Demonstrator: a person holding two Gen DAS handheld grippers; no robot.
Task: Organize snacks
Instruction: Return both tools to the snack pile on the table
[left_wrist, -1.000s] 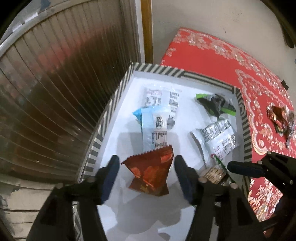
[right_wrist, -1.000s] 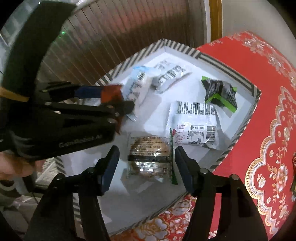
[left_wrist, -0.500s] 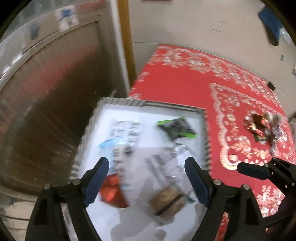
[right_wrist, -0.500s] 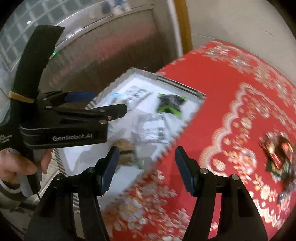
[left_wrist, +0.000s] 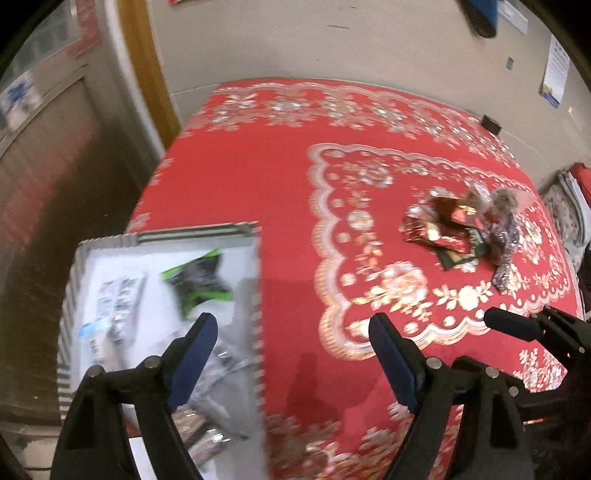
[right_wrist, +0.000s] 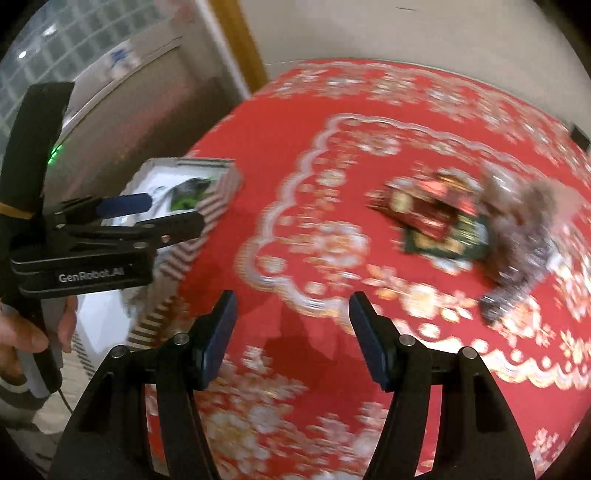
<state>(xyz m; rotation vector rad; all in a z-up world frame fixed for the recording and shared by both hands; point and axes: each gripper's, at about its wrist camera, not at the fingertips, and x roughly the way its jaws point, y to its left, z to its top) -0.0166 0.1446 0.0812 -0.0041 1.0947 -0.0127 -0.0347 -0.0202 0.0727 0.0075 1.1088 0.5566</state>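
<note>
Left wrist view, table covering: your red cloth with white and gold floral borders spans nearly the whole surface; both views are smeared by motion.
Box: the white box with a black-and-white striped rim sits on the cloth's left edge, beside a brown ribbed panel.
Box contents: you have a green-and-black packet lying near the far right corner, white printed packets along the left side, and a brown snack in clear wrap at the near end. All are blurred; print is unreadable.
Loose snack pile: a heap of red, dark green and silver-grey wrappers lies on the cloth, well apart from the box, to its right.
Left gripper: your left gripper hangs over the box's right rim and bare cloth. Its blue-padded fingers stand wide apart with nothing between them; the jaws have just been opening.
Right gripper: your right gripper is over bare cloth between box and pile, fingers spread, nothing pinched.
Right wrist view, cross-check: the left gripper shows from the side at left, held in your hand, with the box behind it.
Pile, right wrist view: wrappers lie ahead and right of the fingers, untouched.
</note>
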